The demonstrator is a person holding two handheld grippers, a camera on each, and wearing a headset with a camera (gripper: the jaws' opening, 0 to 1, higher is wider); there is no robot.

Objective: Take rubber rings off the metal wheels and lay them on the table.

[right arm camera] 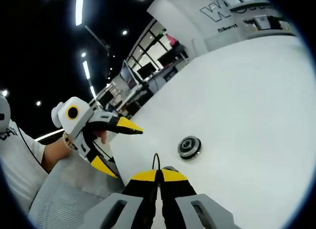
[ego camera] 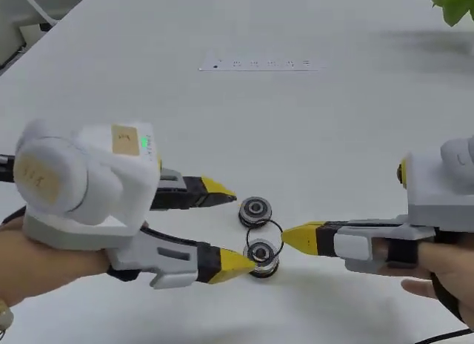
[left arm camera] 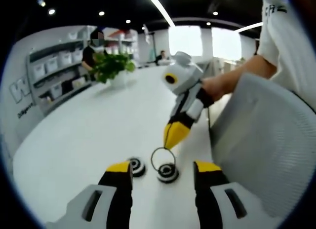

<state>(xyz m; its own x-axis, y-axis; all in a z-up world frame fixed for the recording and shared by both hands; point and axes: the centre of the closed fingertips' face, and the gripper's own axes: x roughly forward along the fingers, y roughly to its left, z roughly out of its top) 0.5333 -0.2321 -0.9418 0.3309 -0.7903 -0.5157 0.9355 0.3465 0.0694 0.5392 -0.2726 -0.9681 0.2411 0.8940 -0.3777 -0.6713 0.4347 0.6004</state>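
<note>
Standing up as a thin black loop over the near wheel (ego camera: pixel 261 253): one rubber ring (right arm camera: pixel 156 160), part off, its lower end seemingly caught on the wheel yet. Pinched at its top between the closed yellow tips of the right gripper (ego camera: pixel 285 238), reaching in from the right in the head view. Braced, by the look of it, by the left gripper (ego camera: pixel 241 227): jaws spread wide, one yellow tip against the near wheel's side, the other out beside the far wheel (ego camera: pixel 255 208), nothing gripped between them. Both wheels flat on the white table (ego camera: pixel 222 129), just beside each other, near the person's edge.

Judged early in the job: no ring lying loose on the table anywhere in view; first ring only half freed; far wheel apparently wearing its dark band, untouched. Left to do, then: finishing this pull, laying the ring down, repeating on the far wheel.

Farther up the table, a pale strip (ego camera: pixel 259 64) with small marks, too faint to read. On the left gripper's housing a yellowish sticker (ego camera: pixel 124 140), print illegible, beside a small green light (ego camera: pixel 144 143). On the back wall in the gripper views, big letters (right arm camera: pixel 219 11) beginning with "W", the rest cut off or blurred; smaller lettering below, not readable. A potted plant (left arm camera: pixel 111 66) at the table's far end.
</note>
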